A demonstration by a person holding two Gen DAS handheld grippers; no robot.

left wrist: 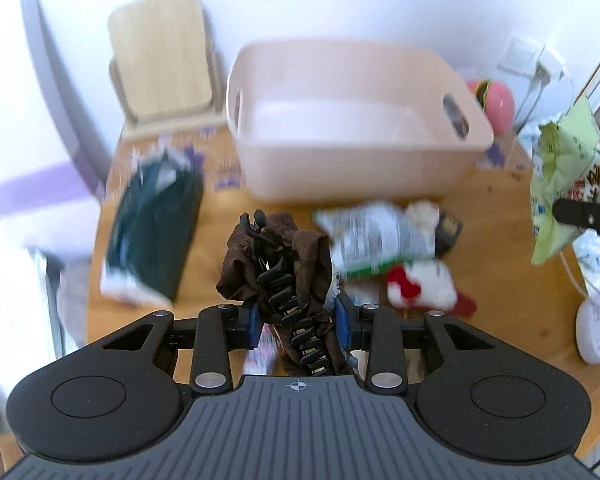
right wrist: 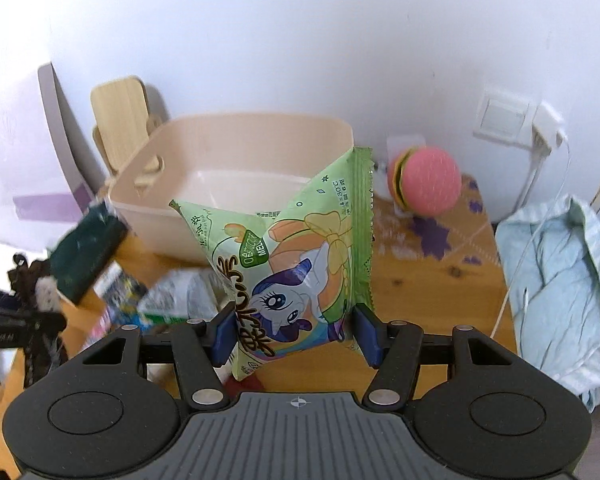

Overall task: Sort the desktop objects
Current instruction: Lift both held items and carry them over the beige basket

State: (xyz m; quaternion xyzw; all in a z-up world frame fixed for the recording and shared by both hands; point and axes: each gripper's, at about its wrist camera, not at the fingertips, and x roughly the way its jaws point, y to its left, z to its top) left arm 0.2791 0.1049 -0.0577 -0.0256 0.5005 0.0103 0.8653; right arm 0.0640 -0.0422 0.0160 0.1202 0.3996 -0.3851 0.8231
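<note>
Tongs on both sides grip cargo, left tongs (left wrist: 298, 316) a hair clip (left wrist: 278, 268), right tongs (right wrist: 296, 334) a snack packet (right wrist: 296, 264), lifted clear of the worktop (right wrist: 428, 280), seemingly for the bin (right wrist: 236, 152).

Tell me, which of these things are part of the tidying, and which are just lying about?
Part of the job:
- left gripper, shut on a brown hair clip
- right gripper, shut on a green snack bag
- beige bin
- dark packet
- crumpled wrappers

Probably just lying about:
- pink ball
- wooden board
- blue cloth
- white charger
</note>
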